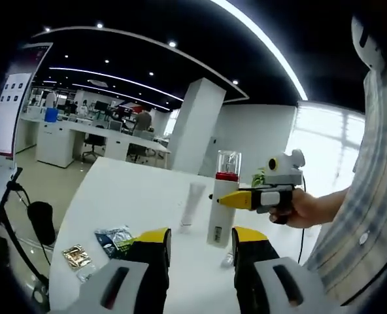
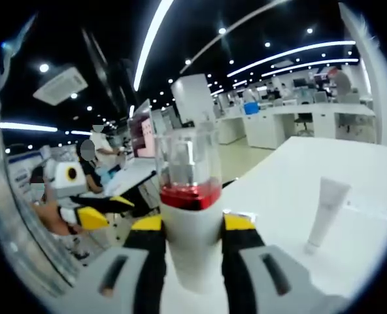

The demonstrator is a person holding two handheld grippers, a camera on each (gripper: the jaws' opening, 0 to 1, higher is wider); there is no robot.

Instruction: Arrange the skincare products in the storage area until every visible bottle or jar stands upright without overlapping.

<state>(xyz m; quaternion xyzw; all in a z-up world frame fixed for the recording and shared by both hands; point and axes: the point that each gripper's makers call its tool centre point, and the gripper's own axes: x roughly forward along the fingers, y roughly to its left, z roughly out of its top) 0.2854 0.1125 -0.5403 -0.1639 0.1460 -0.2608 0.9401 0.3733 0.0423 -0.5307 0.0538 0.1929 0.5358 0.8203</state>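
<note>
Skincare bottle in right gripper's grasp — white table, open-plan office.

Right gripper [image 2: 192, 230]: jaws closed against both sides of an upright white bottle [image 2: 189, 219] with red band and clear cap; in the left gripper view the same bottle [image 1: 222, 208] stands on the white table [image 1: 134, 193], the gripper [image 1: 227, 198] held by a hand [image 1: 306, 209]. Left gripper [image 1: 201, 237]: jaws parted, nothing between them, held apart from the bottle. White tube [image 1: 191, 205] — standing cap-down, just beside the bottle. Foil sachets [image 1: 102, 245], possibly three, lie flat near the table's edge.
</note>
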